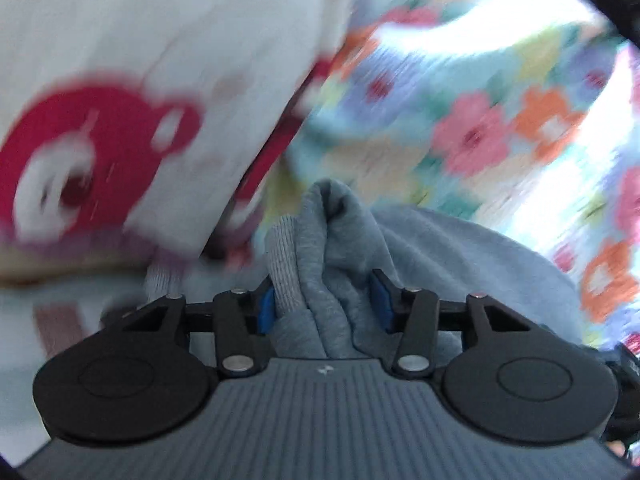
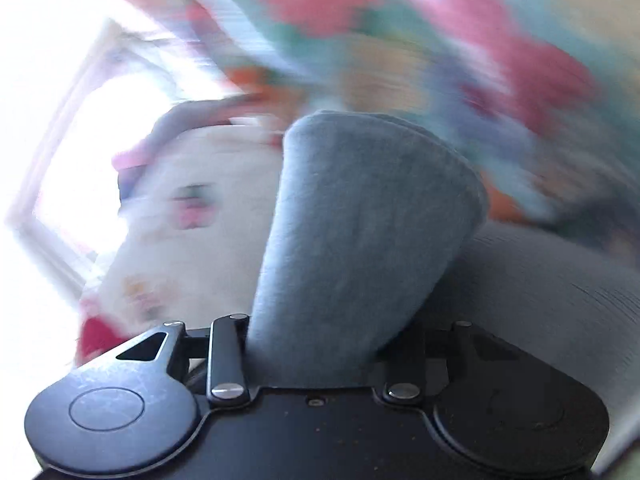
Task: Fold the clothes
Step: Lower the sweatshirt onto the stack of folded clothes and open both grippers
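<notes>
A light blue-grey knit garment (image 1: 320, 256) is bunched between the blue pads of my left gripper (image 1: 324, 304), which is shut on it; a ribbed cuff or hem shows at the left of the bunch. In the right wrist view the same blue-grey garment (image 2: 360, 216) stands up as a thick fold from my right gripper (image 2: 316, 356), which is shut on it; the fingertips are hidden by the cloth. Both views are blurred by motion.
A bright floral-patterned cover (image 1: 480, 128) lies under and behind the garment and shows in the right wrist view (image 2: 400, 40). A white cloth with a red bear print (image 1: 100, 152) sits at the left. A bright window (image 2: 80, 120) is at the left.
</notes>
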The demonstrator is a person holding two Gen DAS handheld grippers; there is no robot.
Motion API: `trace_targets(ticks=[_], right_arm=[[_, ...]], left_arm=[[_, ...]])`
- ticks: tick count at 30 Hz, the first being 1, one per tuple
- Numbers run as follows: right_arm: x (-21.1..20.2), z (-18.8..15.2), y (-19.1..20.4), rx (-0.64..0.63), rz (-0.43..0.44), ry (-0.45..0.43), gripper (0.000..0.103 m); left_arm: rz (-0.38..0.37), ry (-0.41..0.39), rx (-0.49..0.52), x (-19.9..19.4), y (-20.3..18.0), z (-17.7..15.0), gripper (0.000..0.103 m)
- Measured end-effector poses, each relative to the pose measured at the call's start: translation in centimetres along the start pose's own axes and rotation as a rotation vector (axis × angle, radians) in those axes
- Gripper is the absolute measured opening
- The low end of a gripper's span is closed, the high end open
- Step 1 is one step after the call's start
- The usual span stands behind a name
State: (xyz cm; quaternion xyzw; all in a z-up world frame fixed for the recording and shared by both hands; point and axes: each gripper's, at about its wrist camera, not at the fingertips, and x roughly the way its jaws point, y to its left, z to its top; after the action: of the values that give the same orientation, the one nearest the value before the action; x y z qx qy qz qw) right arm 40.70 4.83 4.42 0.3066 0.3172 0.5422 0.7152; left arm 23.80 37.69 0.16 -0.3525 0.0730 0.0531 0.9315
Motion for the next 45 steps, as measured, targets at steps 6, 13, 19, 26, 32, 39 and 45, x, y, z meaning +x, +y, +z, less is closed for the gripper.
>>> trace_targets(ticks=[6,13,19,26,32,39,45], right_arm=[[-0.6,-1.5,-1.1,0.021,-0.071,0.017,0.053],[-2.9,-3.2,-4.7,0.165,-0.222,0.088,0.060],[-5.2,-2.2,-4.2,0.137,-0.240,0.060,0.063],[-8.1,-1.6,-6.4,0.293,-0.228,-0.065,0.075],[-6.4,-0.4,-5.8,0.183,-0.229,-0.096,0.046],[-3.8,2.1,-3.0,-0.221,-0.356,-0.005,0.038],[-4.4,1.6,-5.7,-0.130,-0.481,0.006,0.043]], left_arm=[[0.247,0.163,0.098,1.4,-1.9,0.3,0.046],[0.270,0.106,0.132,-0.8,-1.6,-2.4,0.050],[0.274,0.097,0.337,-2.6,-7.1,-0.4,0.050],[0.207,0.172,0.518,2.8,-11.4,-1.5,0.053],[0.432,0.247,0.615,6.6,-10.2,-4.4,0.051],[0.411,0.238,0.523,5.2,-7.8,-3.3,0.051],[0.372,0.232,0.363,4.9,-5.6,-3.2,0.056]])
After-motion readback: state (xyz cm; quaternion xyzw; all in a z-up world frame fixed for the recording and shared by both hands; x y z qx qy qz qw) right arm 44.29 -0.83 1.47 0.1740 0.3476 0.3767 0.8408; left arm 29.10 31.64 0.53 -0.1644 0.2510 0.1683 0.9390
